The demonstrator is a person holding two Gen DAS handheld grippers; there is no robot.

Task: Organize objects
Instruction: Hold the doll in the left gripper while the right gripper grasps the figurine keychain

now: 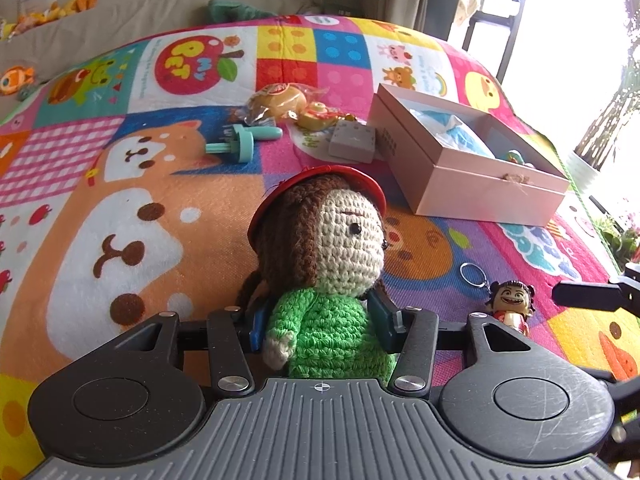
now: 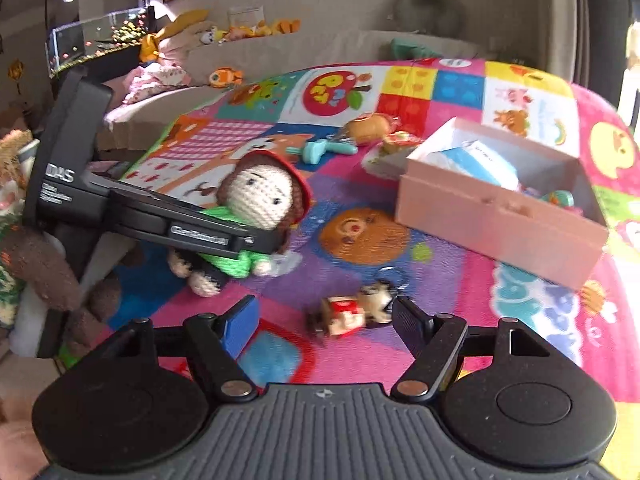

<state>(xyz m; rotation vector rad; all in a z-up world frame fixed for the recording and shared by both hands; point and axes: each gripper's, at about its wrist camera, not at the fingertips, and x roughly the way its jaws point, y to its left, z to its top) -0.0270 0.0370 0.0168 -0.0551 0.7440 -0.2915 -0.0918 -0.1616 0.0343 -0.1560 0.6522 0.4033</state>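
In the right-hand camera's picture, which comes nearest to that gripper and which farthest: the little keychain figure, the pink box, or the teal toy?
From the right gripper:
1. Keychain figure: lying on the mat just ahead, between the open fingers.
2. Pink box: farther out, to the right.
3. Teal toy: farthest, mid-mat, beyond the crochet doll.

Crocheted yarn doll point(image 1: 320, 264), matt cardboard box point(image 1: 488, 192)

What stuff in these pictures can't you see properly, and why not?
- Crochet doll: legs hidden behind the left tool in the left wrist view.
- Pink box: much of the inside hidden by its front wall in the right wrist view.
- Keychain figure: blurred in the right wrist view, in front of the open right tool; face unreadable.
- Window side: washed out by glare in the left wrist view.
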